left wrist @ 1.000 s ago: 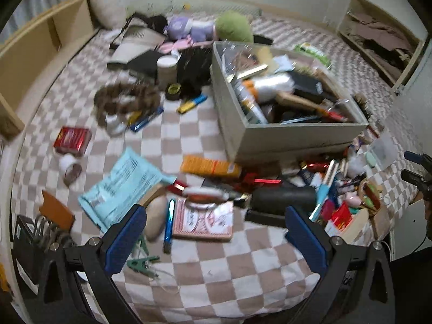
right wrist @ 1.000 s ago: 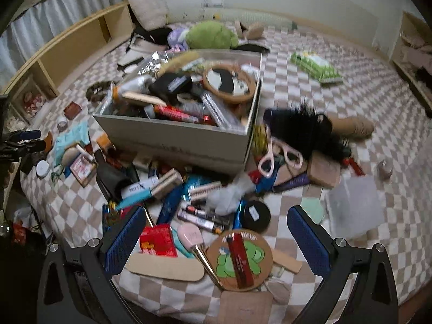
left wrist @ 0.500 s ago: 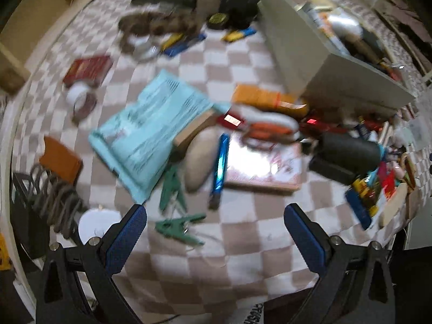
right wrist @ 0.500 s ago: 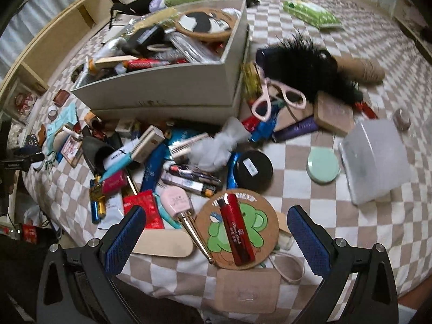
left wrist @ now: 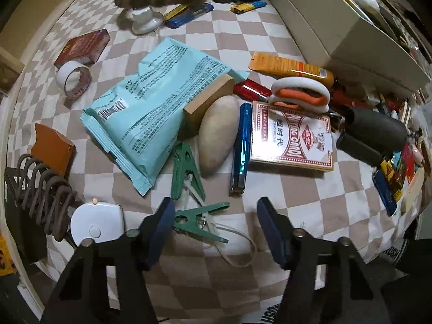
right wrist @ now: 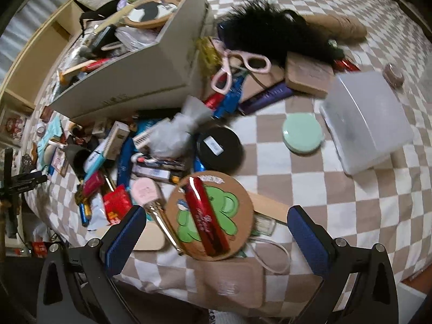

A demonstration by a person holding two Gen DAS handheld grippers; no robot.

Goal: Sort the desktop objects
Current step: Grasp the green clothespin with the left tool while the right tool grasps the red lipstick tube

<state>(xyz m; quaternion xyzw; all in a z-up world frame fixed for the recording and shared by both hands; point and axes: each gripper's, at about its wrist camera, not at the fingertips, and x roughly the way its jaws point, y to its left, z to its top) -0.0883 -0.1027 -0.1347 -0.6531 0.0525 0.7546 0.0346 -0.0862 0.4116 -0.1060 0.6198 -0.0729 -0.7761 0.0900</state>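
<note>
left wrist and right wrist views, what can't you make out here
Left wrist view: box contents, cut off by the top right edge.
Left wrist view: one end of the green clip, behind a jaw.
Right wrist view: lettering on the red tube, too small and blurred.

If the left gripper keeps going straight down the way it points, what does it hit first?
Most likely the green clothespin lying just inside the left gripper's jaws, on the checkered cloth; depth is hard to judge.
</note>
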